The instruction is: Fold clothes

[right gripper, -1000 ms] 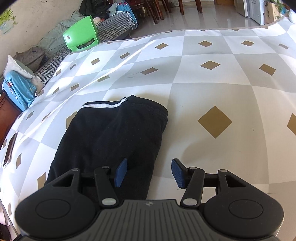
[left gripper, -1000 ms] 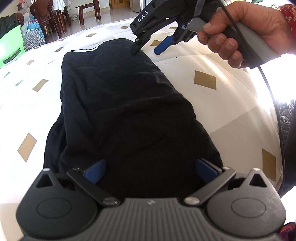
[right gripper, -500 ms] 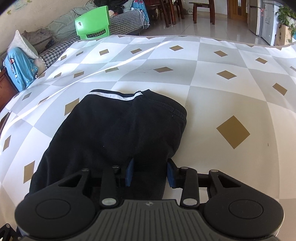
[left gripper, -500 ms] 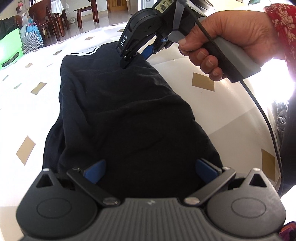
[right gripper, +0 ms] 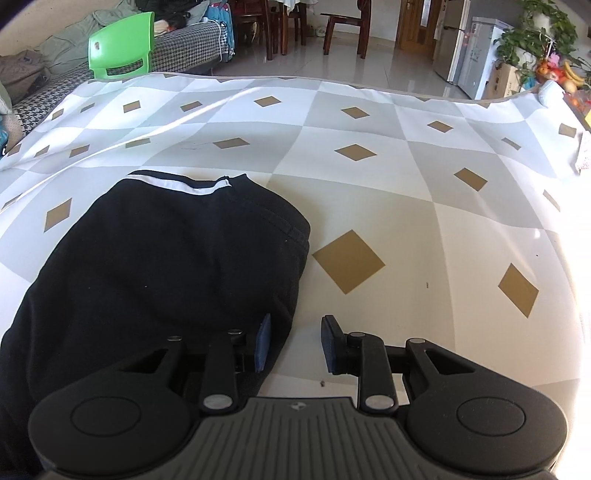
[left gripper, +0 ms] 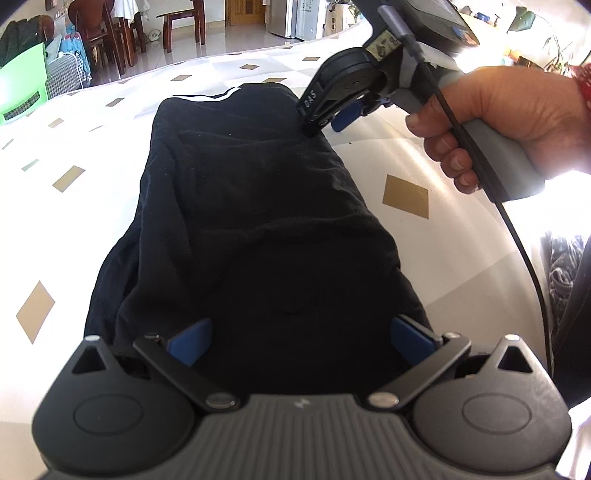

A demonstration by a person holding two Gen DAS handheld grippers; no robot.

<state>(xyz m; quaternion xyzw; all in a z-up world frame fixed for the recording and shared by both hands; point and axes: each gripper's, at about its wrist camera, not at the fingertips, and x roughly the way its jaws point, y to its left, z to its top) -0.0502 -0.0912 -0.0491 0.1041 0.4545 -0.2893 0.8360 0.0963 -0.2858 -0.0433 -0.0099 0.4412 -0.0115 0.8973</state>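
Note:
A black garment with a white stripe at its far hem lies folded lengthwise on the checked tablecloth. My left gripper stands wide open over the garment's near end, its blue pads on either side of the cloth. My right gripper, held by a hand, is at the far right edge of the garment. Its jaws are narrow. The left pad is over the fabric, and the right pad is over bare tablecloth with a gap beside it. In the left wrist view, its black fingertip touches the garment.
The tablecloth with gold diamonds extends right of and beyond the garment. Beyond the table's far edge stand a green chair, wooden chairs, a checked sofa with bags, and a fridge with plants. A cable hangs from the right gripper.
The right gripper's jaws narrowed from wide apart and came onto the garment's right edge. Since half a second ago, the garment edge has slipped towards its left pad. The left gripper stayed put.

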